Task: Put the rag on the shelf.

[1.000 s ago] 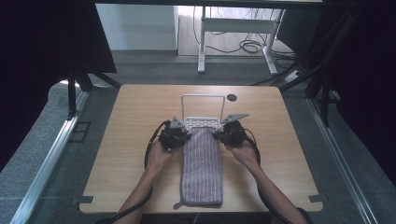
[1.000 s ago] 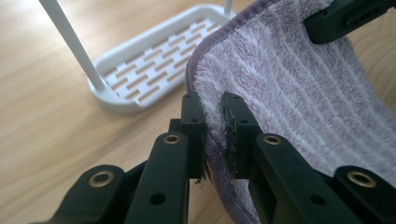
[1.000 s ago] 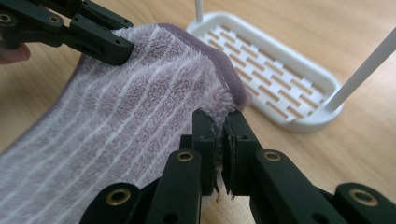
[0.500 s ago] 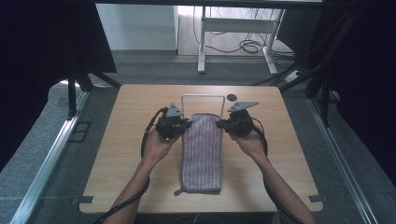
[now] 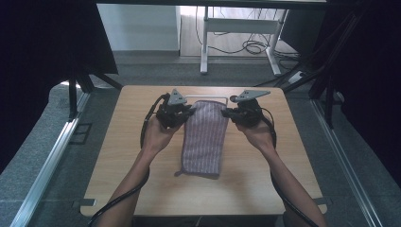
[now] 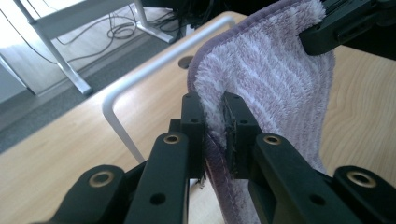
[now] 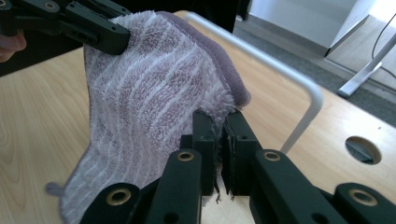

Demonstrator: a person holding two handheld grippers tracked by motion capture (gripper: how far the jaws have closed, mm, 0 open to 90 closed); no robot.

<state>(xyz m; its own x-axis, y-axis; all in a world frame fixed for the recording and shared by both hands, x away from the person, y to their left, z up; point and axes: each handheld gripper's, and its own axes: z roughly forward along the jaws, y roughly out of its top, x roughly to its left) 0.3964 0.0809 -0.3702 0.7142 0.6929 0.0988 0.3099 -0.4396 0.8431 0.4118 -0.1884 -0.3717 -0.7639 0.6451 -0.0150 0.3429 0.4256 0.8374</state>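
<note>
A purple striped towel (image 5: 204,137) hangs lengthwise over the middle of the desk (image 5: 118,156), its far end lifted and stretched between the two tools, its near end lying on the wood with a small loop at the near left corner. The left hand-held gripper (image 5: 188,112) is clamped on the towel's far left corner; in the left gripper view (image 6: 214,122) the pile is pinched between the two black jaws. The right hand-held gripper (image 5: 226,113) is clamped on the far right corner, and in the right gripper view (image 7: 219,133) the fluffy edge is squeezed between its jaws. Just beyond the towel's raised edge stands a white metal rail (image 6: 122,88), bent like a hoop, fixed on the desk. A round hole (image 7: 363,149) sits in the desktop near the rail's right leg.
</note>
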